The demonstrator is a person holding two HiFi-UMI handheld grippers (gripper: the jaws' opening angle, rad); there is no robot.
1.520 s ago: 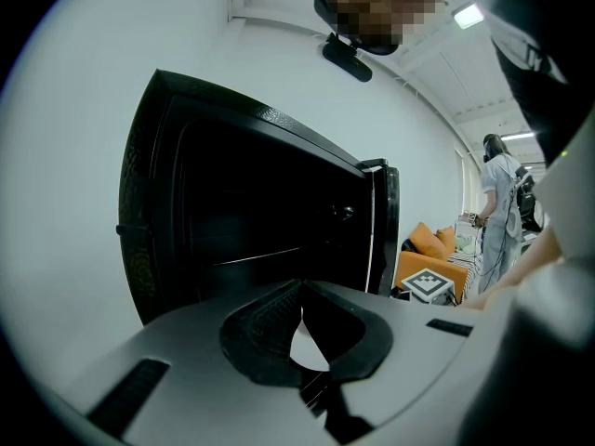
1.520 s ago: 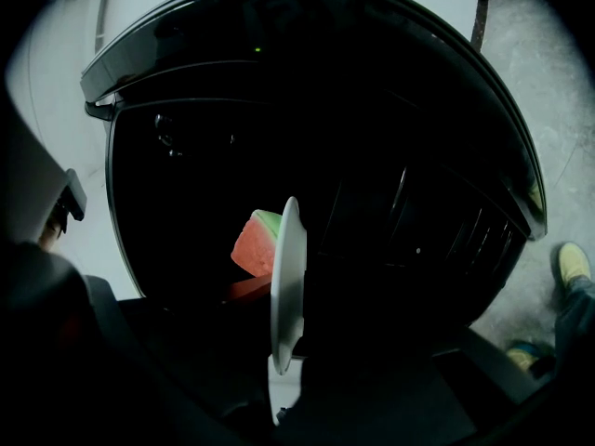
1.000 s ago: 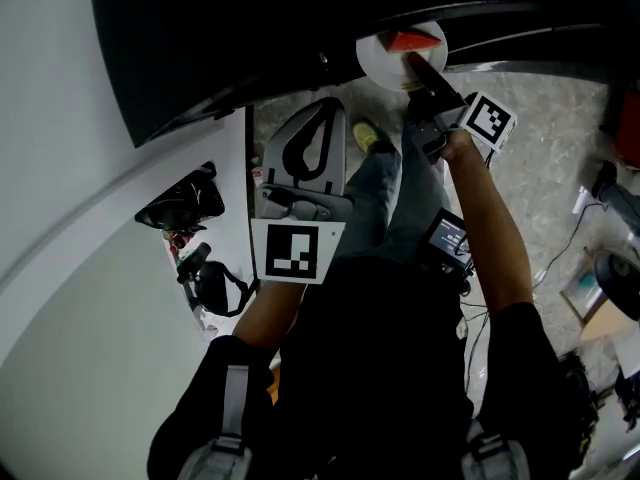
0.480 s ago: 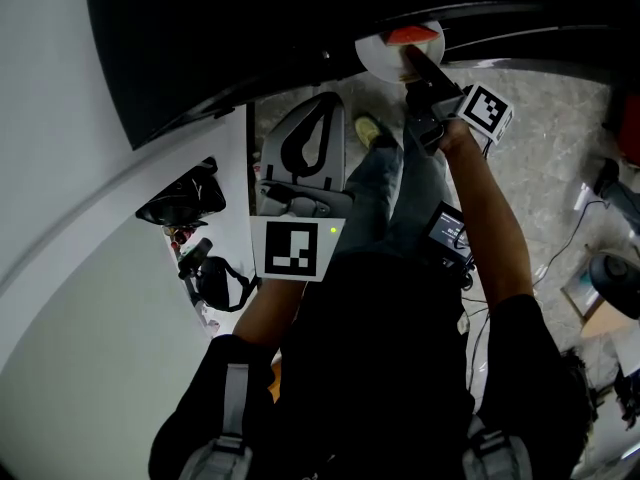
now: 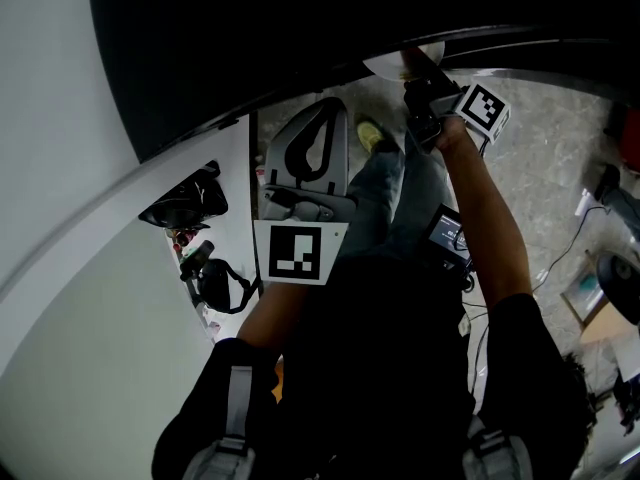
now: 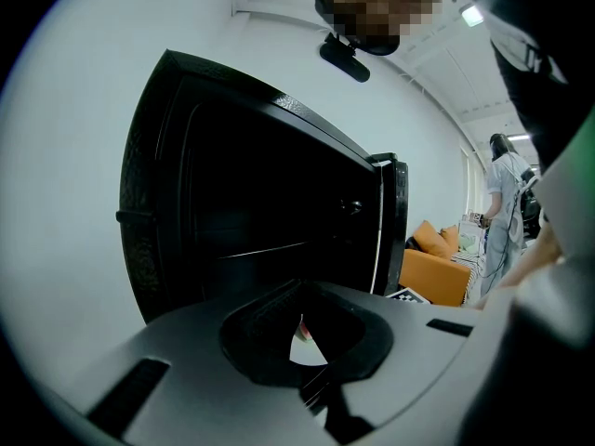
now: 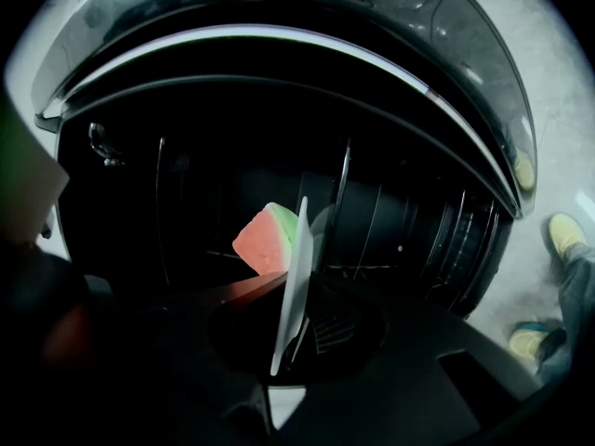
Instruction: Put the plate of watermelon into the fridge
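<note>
right tongs (image 7: 293, 316) on plate (image 7: 297, 240) rim

The watermelon (image 7: 265, 240) is pink with a green edge. The plate (image 7: 294, 277) in the right tongs (image 7: 288, 342) is white. The fridge (image 7: 186, 184) ahead is black. Their cube (image 5: 484, 111) has black-and-white squares.

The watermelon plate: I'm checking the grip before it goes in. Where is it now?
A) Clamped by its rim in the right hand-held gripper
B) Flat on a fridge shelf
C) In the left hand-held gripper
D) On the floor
A: the right gripper view shows the plate edge-on between the shut jaws of the right hand-held gripper, with the watermelon slice on it.
</note>
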